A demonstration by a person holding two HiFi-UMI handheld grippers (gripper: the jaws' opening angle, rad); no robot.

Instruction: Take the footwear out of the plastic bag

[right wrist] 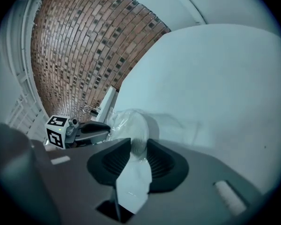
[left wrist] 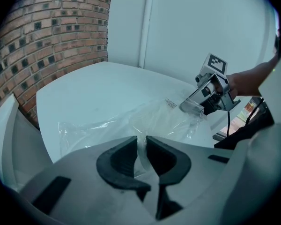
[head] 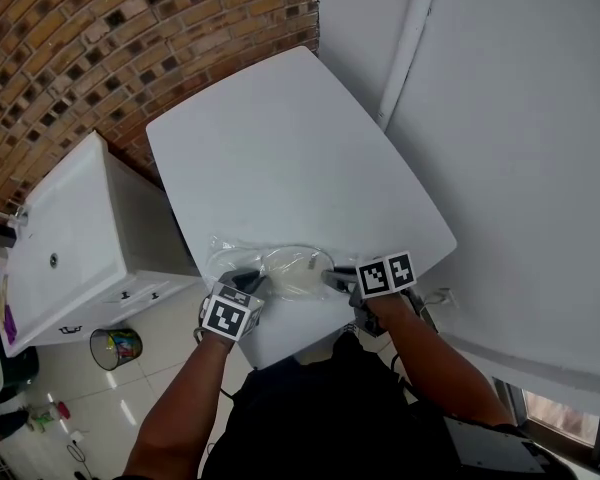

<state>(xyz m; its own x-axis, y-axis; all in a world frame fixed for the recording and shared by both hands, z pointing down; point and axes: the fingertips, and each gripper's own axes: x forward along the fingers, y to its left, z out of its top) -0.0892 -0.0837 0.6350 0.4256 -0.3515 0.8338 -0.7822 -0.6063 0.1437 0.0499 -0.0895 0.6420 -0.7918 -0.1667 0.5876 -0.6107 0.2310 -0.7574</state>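
Plastic bag flat on table, along table's near edge. Pale oval shape shows through film; footwear itself not clearly made out.
Left gripper at bag's left end, jaws nearly together, pinching thin fold of film.
Right gripper at bag's right end by table's near right corner, jaws part-way apart, bag bulge filling gap, against both pads.
Broad table surface beyond bag.
White cabinet just left of table; brick wall behind table; white wall close on table's right.
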